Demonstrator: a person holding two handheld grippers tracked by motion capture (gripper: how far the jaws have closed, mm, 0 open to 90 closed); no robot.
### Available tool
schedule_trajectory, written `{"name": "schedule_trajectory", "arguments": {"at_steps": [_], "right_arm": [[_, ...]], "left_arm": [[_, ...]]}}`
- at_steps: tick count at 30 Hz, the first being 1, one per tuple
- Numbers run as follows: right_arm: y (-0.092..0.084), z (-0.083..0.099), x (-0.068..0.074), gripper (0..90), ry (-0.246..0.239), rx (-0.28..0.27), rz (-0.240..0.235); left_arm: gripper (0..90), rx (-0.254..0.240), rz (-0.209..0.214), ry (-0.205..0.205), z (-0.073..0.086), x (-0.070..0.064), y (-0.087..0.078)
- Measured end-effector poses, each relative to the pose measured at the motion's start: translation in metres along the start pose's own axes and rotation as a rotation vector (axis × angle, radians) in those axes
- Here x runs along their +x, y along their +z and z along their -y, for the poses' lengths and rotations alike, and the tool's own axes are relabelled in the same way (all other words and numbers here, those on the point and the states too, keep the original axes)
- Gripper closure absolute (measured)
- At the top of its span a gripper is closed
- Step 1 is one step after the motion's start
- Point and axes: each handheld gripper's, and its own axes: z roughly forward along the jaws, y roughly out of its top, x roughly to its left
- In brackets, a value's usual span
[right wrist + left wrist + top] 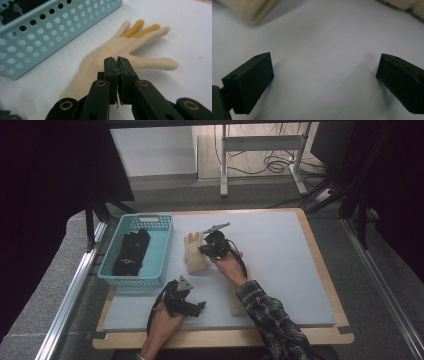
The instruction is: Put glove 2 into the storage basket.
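Right gripper view has the right hand-held gripper pinching the cream glove that lies under its tips on the tabletop, beside the basket; black gloves already inside, the cream one seemingly left.

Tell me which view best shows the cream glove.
The right gripper view: the glove lies flat beside the basket, fingers spread, the shut right gripper pinching it. The high view shows it small and partly covered. The left gripper view catches blurred cream edges.
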Motion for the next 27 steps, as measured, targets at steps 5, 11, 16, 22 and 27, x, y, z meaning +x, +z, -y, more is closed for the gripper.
{"name": "schedule_trajectory", "arguments": {"at_steps": [5,11,16,22,27], "right_arm": [[-0.023,-0.003,-0.002,85.5,0.007,-0.033,-0.008],[-0.052,-0.002,-0.008,85.6,0.012,-0.066,0.006],[-0.074,0.001,-0.015,85.5,0.017,-0.083,0.026],[-0.105,0.011,-0.030,85.5,0.019,-0.088,0.077],[-0.136,0.026,-0.047,85.5,0.020,-0.093,0.137]], "left_arm": [[1.3,-0.001,0.000,0.000,0.000,0.000,0.000],[1.3,-0.001,0.000,0.000,0.000,0.000,0.000],[1.3,-0.002,0.000,0.001,0.000,0.000,0.000],[1.3,-0.002,0.000,0.001,0.000,0.000,0.000],[1.3,-0.002,0.000,-0.001,0.000,0.000,0.000]]}}
